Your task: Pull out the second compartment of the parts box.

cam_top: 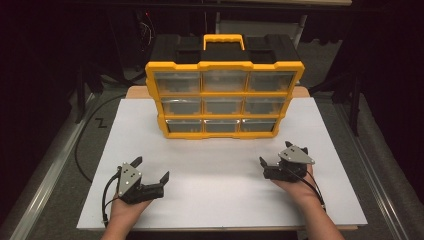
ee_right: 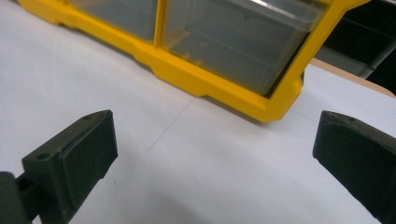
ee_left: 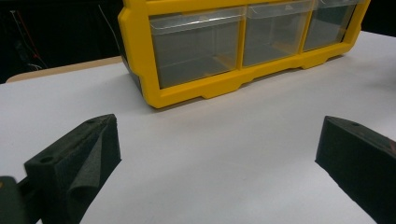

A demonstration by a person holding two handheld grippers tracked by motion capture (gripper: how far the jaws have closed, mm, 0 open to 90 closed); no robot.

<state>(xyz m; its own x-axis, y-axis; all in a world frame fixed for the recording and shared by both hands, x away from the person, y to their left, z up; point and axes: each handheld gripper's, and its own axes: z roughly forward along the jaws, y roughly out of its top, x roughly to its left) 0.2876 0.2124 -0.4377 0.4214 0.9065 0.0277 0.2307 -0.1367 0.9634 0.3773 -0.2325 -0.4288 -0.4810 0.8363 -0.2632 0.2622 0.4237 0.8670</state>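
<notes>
I see a yellow-framed organizer (cam_top: 224, 92), nine clear drawers shut, standing far; my left gripper (cam_top: 151, 171) and right gripper (cam_top: 284, 155) gape wide, empty.

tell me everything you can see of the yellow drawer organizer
The drawer organizer stands upright on the white board, beyond both grippers and apart from them. Its front is a yellow plastic frame holding nine clear drawers in three rows of three, all pushed in and seemingly empty. The body behind looks black, with a yellow carry handle on top. Only the board touches it.
</notes>
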